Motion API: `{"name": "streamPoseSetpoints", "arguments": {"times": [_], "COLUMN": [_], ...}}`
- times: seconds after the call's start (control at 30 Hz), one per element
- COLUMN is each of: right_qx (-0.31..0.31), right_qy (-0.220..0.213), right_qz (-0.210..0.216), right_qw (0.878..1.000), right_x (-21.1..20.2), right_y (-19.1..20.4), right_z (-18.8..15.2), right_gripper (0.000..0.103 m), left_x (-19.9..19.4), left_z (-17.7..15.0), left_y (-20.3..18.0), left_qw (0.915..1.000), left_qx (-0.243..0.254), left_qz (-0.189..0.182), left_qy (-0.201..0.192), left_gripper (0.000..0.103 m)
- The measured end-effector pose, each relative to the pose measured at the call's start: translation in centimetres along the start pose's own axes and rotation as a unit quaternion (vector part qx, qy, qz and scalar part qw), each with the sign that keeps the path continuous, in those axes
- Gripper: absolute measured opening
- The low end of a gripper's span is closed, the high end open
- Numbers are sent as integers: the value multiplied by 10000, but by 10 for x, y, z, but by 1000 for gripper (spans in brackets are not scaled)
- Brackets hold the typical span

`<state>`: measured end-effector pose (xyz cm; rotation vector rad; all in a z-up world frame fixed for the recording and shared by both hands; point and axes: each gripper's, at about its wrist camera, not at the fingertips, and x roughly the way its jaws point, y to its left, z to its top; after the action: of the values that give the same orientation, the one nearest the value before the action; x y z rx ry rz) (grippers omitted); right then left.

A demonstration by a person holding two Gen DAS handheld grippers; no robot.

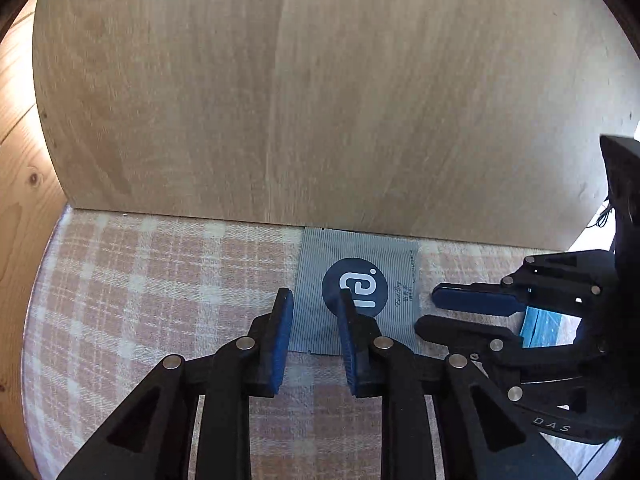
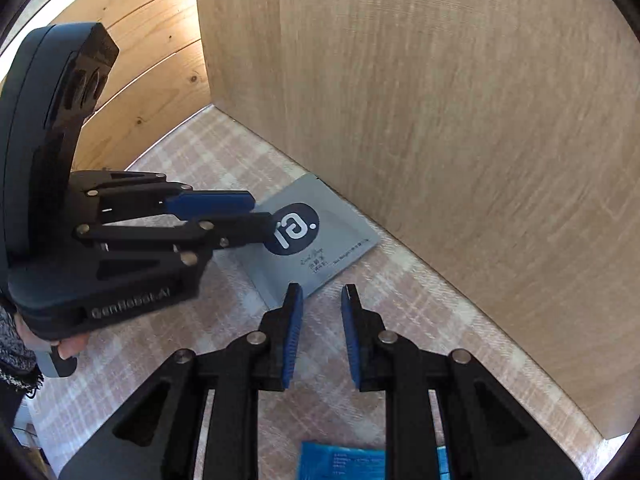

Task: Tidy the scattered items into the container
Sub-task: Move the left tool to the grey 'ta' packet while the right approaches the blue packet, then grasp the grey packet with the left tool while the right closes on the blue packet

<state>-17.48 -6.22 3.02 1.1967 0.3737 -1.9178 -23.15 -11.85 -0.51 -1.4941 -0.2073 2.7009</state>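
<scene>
A big wooden box point(image 1: 320, 92) stands on a checked pink cloth point(image 1: 140, 288). It is the biggest thing here, and its plain side fills most of both views. Pine boards point(image 2: 140, 60) show behind it.

Next come the two black tools with blue pads. The left gripper point(image 1: 314, 310) points at the box wall. Its fingers are apart with nothing between them. The right gripper point(image 2: 322, 302) comes in from the side, and its fingers are apart too, holding nothing.

A flat grey packet point(image 1: 356, 292) lies on the cloth. It has a dark round mark with white letters. Its far edge touches the foot of the box wall. It is outside the box, not in it. The left gripper's tips hang over the packet, and the right gripper's tips are just beside its near edge.

Smallest is a blue packet point(image 2: 344, 460). It lies on the cloth under the right gripper, apart from the grey one.
</scene>
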Motion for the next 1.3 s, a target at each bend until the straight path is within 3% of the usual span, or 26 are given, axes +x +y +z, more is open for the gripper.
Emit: {"name": "streamPoseSetpoints", "arguments": {"times": [0.3, 0.37, 0.4, 0.43, 0.47, 0.5, 0.53, 0.6, 0.7, 0.83, 0.9, 0.97, 1.07, 1.2, 1.3], "right_qx": [-46, -20, 72, 220, 405, 524, 576, 581, 445, 354, 344, 625, 1117, 1080, 1660], "right_qy": [312, 345, 235, 121, -1, -123, -254, -274, 63, 174, 197, 4, -216, 264, 732], "right_qz": [468, 489, 366, 161, -155, -435, -633, -946, -1390, -912, -900, -1092, -699, -700, -894], "right_qw": [9984, 9982, 9990, 9996, 9991, 9976, 9960, 9934, 9893, 9951, 9952, 9921, 9910, 9913, 9793], "right_x": [-20, -35, -46, -56, -67, -77, -85, -94, -90, -79, -74, -82, -94, -80, -73], "right_y": [7, 2, -4, -12, -22, -29, -36, -47, -52, -47, -45, -52, -70, -72, -80], "right_z": [-35, -47, -52, -56, -62, -67, -72, -80, -85, -88, -88, -88, -86, -73, -70], "right_gripper": [21, 21, 26, 33, 57, 74, 77, 78, 78, 78, 78, 78, 78, 78, 78], "left_x": [-25, -35, -42, -48, -54, -58, -62, -60, -46, -26, -17, -12, -14, -26, -31], "left_z": [-45, -53, -56, -57, -57, -55, -53, -46, -39, -35, -36, -44, -61, -81, -90], "left_y": [-36, -41, -42, -43, -44, -46, -50, -59, -75, -89, -94, -88, -87, -99, -100], "left_qw": [9979, 9982, 9990, 9996, 9998, 9999, 9997, 9999, 9998, 9989, 9982, 9977, 9961, 9963, 9960], "left_qx": [548, 473, 352, 212, 92, 24, 39, 134, 128, 133, 136, 288, 555, 538, 642], "left_qz": [-260, -255, -207, -158, -136, -169, -215, -31, 104, 190, 252, 333, 469, 458, 401], "left_qy": [245, 284, 208, 135, 75, -9, -104, -76, 126, 398, 532, 510, 509, 484, 471], "left_gripper": [21, 21, 25, 36, 58, 67, 78, 79, 79, 79, 77, 77, 76, 67, 66]}}
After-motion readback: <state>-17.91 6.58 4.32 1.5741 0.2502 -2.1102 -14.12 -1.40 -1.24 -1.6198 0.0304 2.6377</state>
